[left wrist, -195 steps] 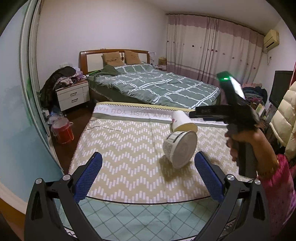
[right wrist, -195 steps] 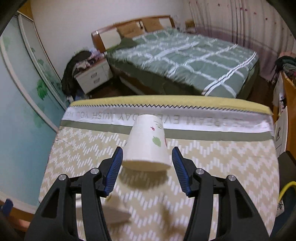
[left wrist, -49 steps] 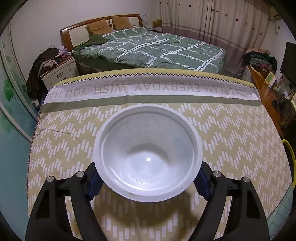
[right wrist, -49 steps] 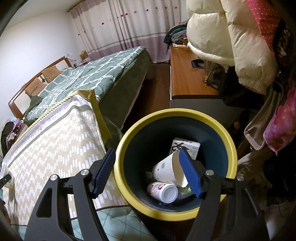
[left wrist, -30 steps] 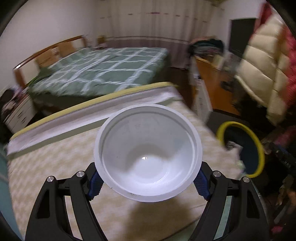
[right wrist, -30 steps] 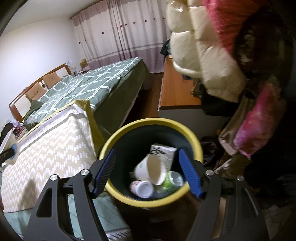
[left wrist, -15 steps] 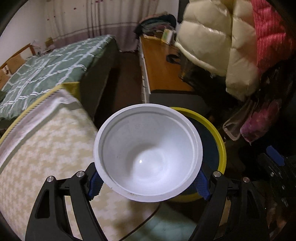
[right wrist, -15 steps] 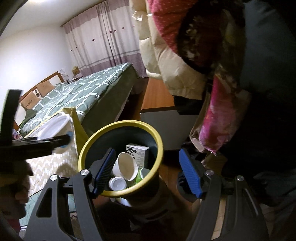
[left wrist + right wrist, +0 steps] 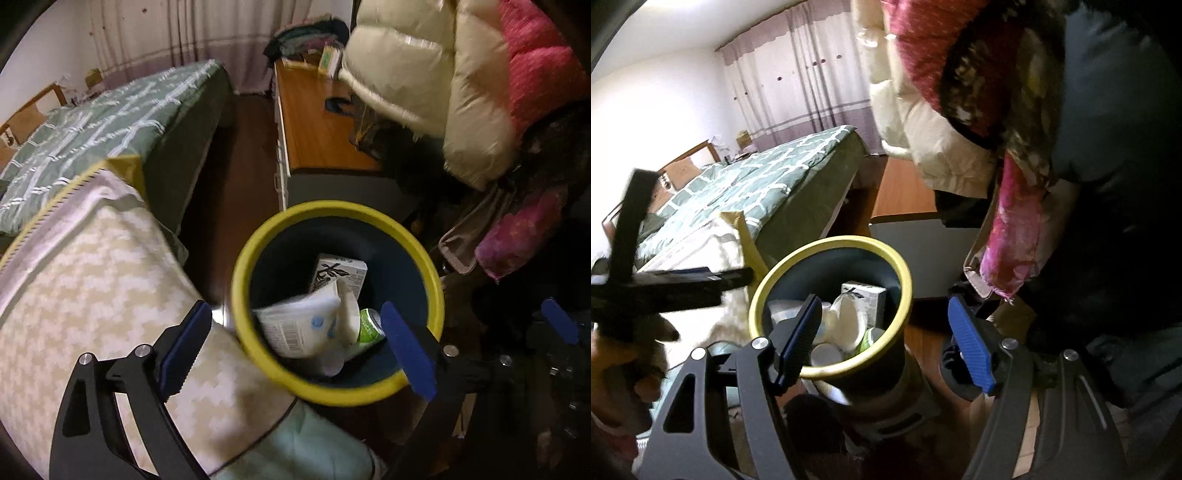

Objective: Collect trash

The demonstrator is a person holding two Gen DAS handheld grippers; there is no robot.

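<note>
Bedroom, dim, w/ a green plaid bed (image 9: 99,122) at the back and a zigzag-pattern cloth (image 9: 92,280) over the surface at left. Right beside that cloth sits the trash bin (image 9: 255,236), yellow rim, dark blue inside, and it's loaded: white bowl (image 9: 299,325) lying on its side on top, blurred, barcode label showing; a paper cup (image 9: 347,310) leaning against it; a black-and-white carton (image 9: 340,269) upright toward the far wall; a green can (image 9: 369,325) wedged on the right. Left gripper (image 9: 295,347) over the bin's near rim, blue pads spread wide, nothing betw. them, bowl lies below and clear of both pads. Right wrist view: same bin (image 9: 905,284) from the other side, carton (image 9: 864,295) and pale cup (image 9: 846,317) visible in it, a round white lid-like shape lower down, can't tell what. Right gripper (image 9: 886,343) also gaping wide, holding nothing, its left pad in front of the bin opening, right pad off past the rim. Left gripper's black body (image 9: 665,280) shows at the left edge of that view. Puffy cream jacket (image 9: 417,74) and pink clothing (image 9: 532,66) hang above a wooden dresser top (image 9: 314,129) behind the bin.
</note>
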